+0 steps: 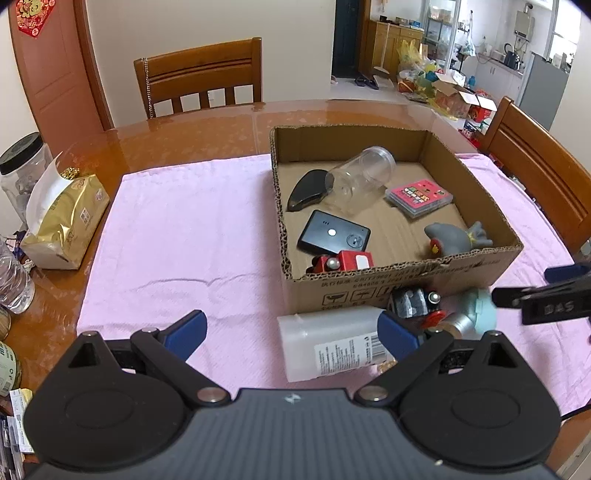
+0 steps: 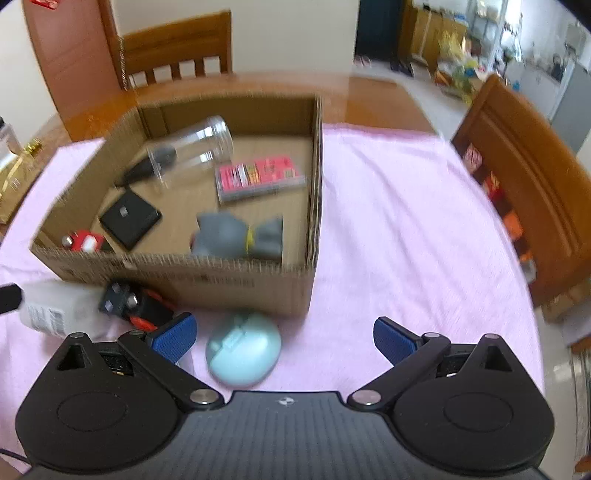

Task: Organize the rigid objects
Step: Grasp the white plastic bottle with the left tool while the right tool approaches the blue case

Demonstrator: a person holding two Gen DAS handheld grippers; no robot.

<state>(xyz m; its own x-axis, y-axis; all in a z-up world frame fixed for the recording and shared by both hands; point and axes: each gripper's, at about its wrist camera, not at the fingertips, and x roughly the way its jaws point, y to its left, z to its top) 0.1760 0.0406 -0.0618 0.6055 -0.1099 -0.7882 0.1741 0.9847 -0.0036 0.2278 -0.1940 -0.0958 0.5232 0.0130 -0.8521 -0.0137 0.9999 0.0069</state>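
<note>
Round wooden table [image 1: 207, 129] with glossy top, mostly covered by a pink cloth [image 1: 192, 236]; one wooden chair [image 1: 201, 75] at the far side against a cream wall [image 1: 207, 22], a second chair [image 1: 539, 162] at the right. Brown door [image 1: 48, 62] at far left carries a red paper ornament [image 1: 31, 16]. Far right, a doorway opens onto a daylit tiled room with a wooden cabinet [image 1: 393, 40], a grey fridge [image 1: 546, 88] and floor clutter of bags and boxes [image 1: 436, 83].
</note>
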